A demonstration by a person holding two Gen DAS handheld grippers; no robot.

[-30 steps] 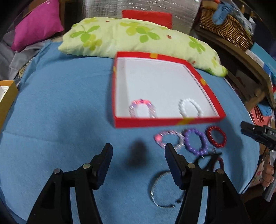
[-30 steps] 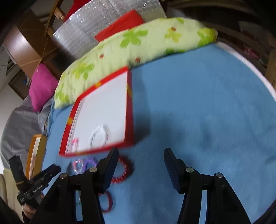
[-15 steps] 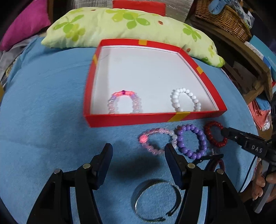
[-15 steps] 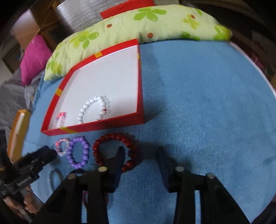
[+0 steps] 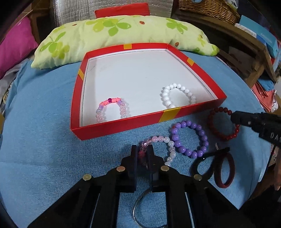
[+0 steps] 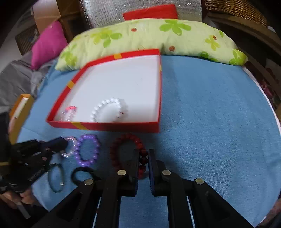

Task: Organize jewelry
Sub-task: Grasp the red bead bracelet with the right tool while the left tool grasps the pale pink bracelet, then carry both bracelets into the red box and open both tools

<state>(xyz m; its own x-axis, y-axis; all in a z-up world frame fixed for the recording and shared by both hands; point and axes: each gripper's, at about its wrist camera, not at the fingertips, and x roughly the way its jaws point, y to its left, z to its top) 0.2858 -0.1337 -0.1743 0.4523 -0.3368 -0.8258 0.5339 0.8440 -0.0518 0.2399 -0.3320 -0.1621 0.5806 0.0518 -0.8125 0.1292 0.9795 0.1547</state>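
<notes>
A red box [image 5: 123, 125] with a white floor lies on the blue cloth; it holds a pink-and-lilac bead bracelet [image 5: 112, 110] and a white bead bracelet [image 5: 177, 95]. In front of it lie a clear pink bracelet [image 5: 163, 140], a purple one [image 5: 190, 138] and a dark red one [image 5: 222, 122]. My left gripper [image 5: 141, 150] is shut on the left side of the clear pink bracelet. My right gripper [image 6: 142, 157] is shut on the right side of the dark red bracelet [image 6: 121, 149]. The box also shows in the right wrist view [image 6: 108, 126].
A black hair tie [image 5: 205, 164], a dark red bangle [image 5: 226, 169] and a metal bangle [image 5: 138, 207] lie near the cloth's front edge. A green flowered pillow [image 5: 123, 33] lies behind the box. An orange box [image 6: 19, 112] sits at the left; a wicker basket [image 5: 210, 7] at the back right.
Both grippers were open; each has moved forward and closed, the left on the clear pink bracelet, the right on the dark red bracelet.
</notes>
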